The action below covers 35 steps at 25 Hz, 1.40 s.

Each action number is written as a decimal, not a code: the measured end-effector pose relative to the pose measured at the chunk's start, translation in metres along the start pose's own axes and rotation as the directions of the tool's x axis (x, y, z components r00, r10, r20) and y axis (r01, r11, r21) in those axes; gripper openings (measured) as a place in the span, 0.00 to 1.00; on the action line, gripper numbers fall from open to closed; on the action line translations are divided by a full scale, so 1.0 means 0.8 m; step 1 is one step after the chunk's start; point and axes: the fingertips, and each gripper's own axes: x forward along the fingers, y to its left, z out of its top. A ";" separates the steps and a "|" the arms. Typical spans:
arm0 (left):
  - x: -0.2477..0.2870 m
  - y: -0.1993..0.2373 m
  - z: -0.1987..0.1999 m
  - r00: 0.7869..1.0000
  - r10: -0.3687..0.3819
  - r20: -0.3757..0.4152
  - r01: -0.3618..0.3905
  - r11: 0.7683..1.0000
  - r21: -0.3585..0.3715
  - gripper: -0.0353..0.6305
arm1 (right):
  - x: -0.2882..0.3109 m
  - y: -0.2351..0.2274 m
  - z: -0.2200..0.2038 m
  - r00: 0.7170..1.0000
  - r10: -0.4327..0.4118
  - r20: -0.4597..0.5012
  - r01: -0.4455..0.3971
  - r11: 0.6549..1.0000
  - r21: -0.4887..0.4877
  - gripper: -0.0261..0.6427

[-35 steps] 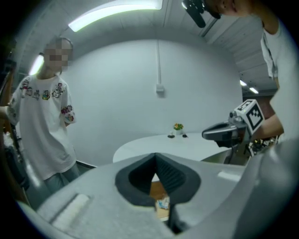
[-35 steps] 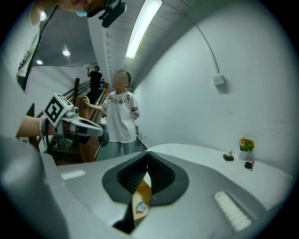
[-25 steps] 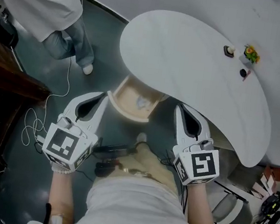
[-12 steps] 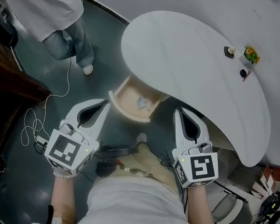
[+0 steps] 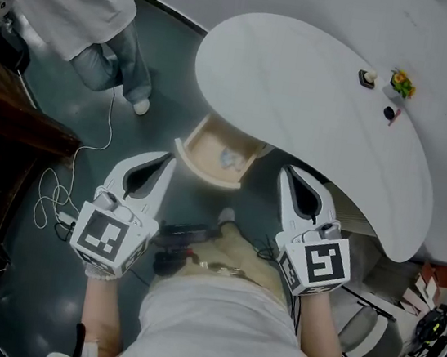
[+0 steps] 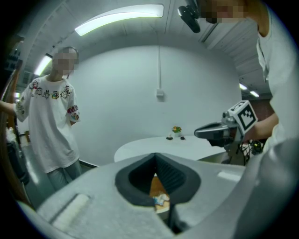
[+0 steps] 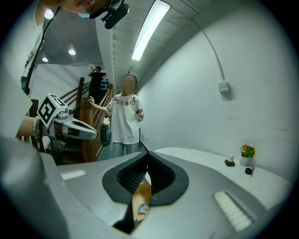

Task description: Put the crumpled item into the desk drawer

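Hovering: left tool [image 5: 169, 161] closed, empty | right tool [image 5: 287, 173] closed, empty | crumpled item [image 5: 228, 160] in open drawer [image 5: 202, 174]

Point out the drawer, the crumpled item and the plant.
drawer [image 5: 206, 176], head view, front rim.
crumpled item [image 5: 228, 158], head view, its middle.
plant [image 5: 400, 81], head view, its flowers.

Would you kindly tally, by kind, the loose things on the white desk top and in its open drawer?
Potted flower: 1
Dark base with a pale knob: 1
Small dark round item: 1
Crumpled item, lying in the open drawer: 1
Total: 4
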 end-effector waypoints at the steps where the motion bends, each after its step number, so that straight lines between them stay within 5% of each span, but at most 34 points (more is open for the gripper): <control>1: 0.000 -0.001 0.001 1.000 0.000 0.001 0.000 1.000 0.004 0.05 | -0.001 0.000 0.001 1.000 0.001 0.002 -0.001 1.000 -0.001 0.05; 35: -0.013 -0.010 0.011 1.000 0.027 0.012 -0.027 1.000 0.001 0.05 | -0.001 0.017 0.007 0.999 0.040 0.015 -0.039 0.999 -0.032 0.05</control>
